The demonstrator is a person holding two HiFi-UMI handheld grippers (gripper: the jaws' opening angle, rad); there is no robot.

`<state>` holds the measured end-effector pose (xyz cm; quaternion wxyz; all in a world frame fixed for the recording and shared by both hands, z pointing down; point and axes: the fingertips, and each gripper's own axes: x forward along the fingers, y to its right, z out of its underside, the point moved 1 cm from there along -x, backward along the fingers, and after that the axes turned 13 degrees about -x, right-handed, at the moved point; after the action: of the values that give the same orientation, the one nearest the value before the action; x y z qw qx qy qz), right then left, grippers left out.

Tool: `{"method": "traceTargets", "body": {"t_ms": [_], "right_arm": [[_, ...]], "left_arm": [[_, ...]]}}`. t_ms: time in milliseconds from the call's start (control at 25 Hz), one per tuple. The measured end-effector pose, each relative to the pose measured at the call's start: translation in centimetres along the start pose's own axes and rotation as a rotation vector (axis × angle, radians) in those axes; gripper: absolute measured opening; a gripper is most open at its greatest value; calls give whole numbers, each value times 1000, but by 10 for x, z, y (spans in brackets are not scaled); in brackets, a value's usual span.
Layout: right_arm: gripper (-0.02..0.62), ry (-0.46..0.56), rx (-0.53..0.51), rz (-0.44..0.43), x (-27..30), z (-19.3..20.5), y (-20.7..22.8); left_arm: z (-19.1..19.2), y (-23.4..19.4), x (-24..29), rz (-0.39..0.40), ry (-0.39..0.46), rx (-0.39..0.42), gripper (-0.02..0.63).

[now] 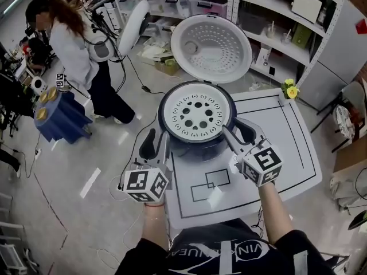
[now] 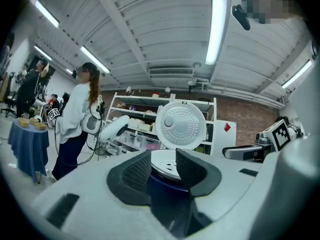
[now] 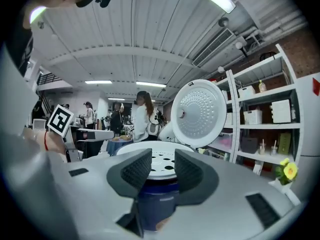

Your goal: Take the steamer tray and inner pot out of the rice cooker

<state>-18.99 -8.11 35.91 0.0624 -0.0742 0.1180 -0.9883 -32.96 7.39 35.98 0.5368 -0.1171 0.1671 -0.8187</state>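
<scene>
Shelving backs the white surface (image 1: 287,153) in the head view, where the rice cooker (image 1: 195,146) stands, lid (image 1: 211,48) up, steamer tray (image 1: 196,114) still seated in its top. My left hand-held gripper (image 1: 156,142) is at the cooker's left rim and my right hand-held gripper (image 1: 236,133) at its right-front rim. In the left gripper view my left hand-held gripper (image 2: 163,169) gapes wide, the tray (image 2: 162,159) just beyond the gap. In the right gripper view my right hand-held gripper (image 3: 162,169) is likewise parted, with the tray (image 3: 161,160) beyond it, ungripped.

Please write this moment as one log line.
lid open | steamer tray in rice cooker | left tool open, empty, beside cooker | right tool open, empty, beside cooker
</scene>
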Motion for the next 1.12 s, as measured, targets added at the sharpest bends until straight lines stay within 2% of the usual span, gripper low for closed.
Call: {"method": "traceTargets", "body": {"t_ms": [280, 400, 560, 720, 880, 1040, 1120], "right_arm": [[124, -128, -113, -7, 39, -2, 22], [161, -208, -205, -26, 58, 1, 32], [171, -341, -333, -56, 81, 10, 41], [199, -437, -383, -62, 98, 23, 53], [202, -528, -383, -63, 108, 40, 59], [200, -569, -398, -44, 108, 49, 64], [175, -573, -412, -28, 107, 50, 67]], "left_arm": [[-3, -2, 23, -25, -20, 16, 129], [-3, -1, 32, -33, -28, 45, 130], [-3, -1, 40, -49, -41, 63, 130], [2, -1, 44, -62, -52, 71, 130], [6, -6, 48, -74, -61, 65, 130], [4, -6, 50, -78, -57, 69, 130], [3, -5, 51, -76, -52, 67, 130]]}}
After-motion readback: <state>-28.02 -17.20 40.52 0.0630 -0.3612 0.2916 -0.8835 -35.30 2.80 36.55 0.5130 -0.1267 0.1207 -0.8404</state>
